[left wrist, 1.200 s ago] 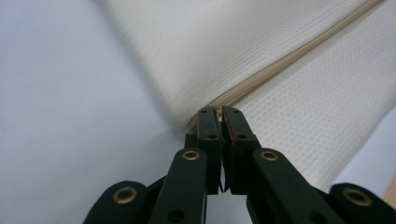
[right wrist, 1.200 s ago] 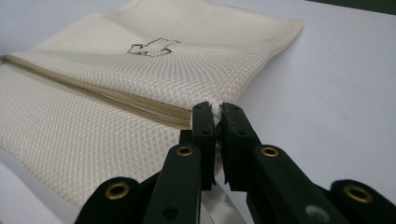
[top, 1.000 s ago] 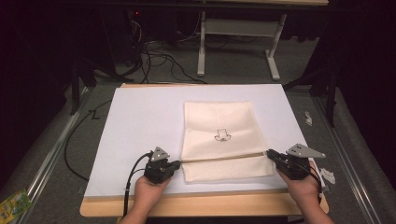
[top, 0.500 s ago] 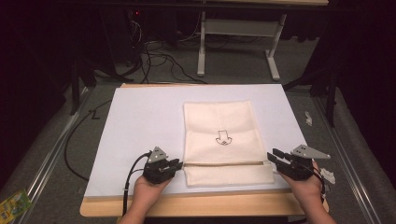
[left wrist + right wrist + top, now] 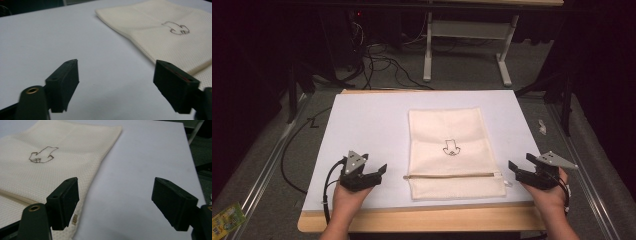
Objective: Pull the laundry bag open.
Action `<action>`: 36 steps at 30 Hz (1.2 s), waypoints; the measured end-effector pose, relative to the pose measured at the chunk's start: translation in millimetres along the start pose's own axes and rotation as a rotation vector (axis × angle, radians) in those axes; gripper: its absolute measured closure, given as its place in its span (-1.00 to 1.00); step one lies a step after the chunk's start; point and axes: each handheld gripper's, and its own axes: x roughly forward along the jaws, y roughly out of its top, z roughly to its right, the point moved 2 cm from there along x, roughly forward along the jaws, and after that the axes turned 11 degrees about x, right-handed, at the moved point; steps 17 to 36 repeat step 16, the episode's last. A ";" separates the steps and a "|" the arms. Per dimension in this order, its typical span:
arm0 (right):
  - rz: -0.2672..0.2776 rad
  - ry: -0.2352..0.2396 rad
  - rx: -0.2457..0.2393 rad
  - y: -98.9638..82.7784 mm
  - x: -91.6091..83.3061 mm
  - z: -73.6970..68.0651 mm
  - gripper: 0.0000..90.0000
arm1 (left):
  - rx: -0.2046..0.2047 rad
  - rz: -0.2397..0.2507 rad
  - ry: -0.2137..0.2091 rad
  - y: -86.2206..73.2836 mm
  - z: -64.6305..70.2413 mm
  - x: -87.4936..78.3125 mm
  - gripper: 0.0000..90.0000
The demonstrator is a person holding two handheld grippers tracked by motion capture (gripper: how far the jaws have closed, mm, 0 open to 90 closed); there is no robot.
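While both hands rest at the near edge, the high view puts the cream mesh bag (image 5: 454, 152) flat on the white mat (image 5: 362, 135), roughly centred and slightly toward the near side. Zipper line (image 5: 452, 175) runs across its near part; small drawn mark (image 5: 450, 148) sits mid-panel. Left gripper (image 5: 371, 176) lies well apart from the bag's left edge, right gripper (image 5: 521, 172) just off its right edge. Both empty.

Left gripper view: jaws spread wide, nothing between them but bare mat. Bag (image 5: 160, 35) lies ahead and to the right, its edge passing behind the right-hand jaw.

Right gripper view: jaws likewise spread wide. Bag (image 5: 50, 162) to the left, its side edge running behind the left-hand jaw; a small tag (image 5: 74, 219) shows at the hem.

Judgement: bag laid out, grippers released, so this reads as a pause between handling steps. Next move likely calls for each gripper to come in at a bag edge or corner, low to the mat, and pinch one fabric layer cleanly.
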 end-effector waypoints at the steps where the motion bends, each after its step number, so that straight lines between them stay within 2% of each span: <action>1: 0.005 -0.008 0.009 0.3 -1.0 3.3 -0.54 | -0.011 0.007 0.018 -0.9 -4.2 -2.6 -0.61; 2: 0.010 -0.018 0.012 0.8 -2.1 6.4 -0.55 | -0.041 0.014 0.026 -3.9 -9.7 -4.6 -0.63; 4: 0.025 -0.029 0.030 1.8 -4.7 10.5 -0.57 | -0.050 0.003 0.035 -6.0 -11.5 -3.6 -0.65; 8: 0.038 -0.033 0.024 2.7 -5.4 10.1 -0.60 | -0.022 -0.032 0.034 -7.5 -7.4 2.5 -0.65; 12: 0.034 -0.037 0.020 2.5 -4.3 7.8 -0.61 | 0.001 -0.043 0.024 -7.0 -3.7 4.7 -0.65; 16: 0.031 -0.040 0.023 2.3 -3.9 7.8 -0.61 | -0.012 -0.044 0.020 -8.2 -5.3 5.0 -0.64; 36: 0.031 -0.040 0.023 2.3 -3.9 7.8 -0.61 | -0.012 -0.044 0.020 -8.2 -5.3 5.0 -0.64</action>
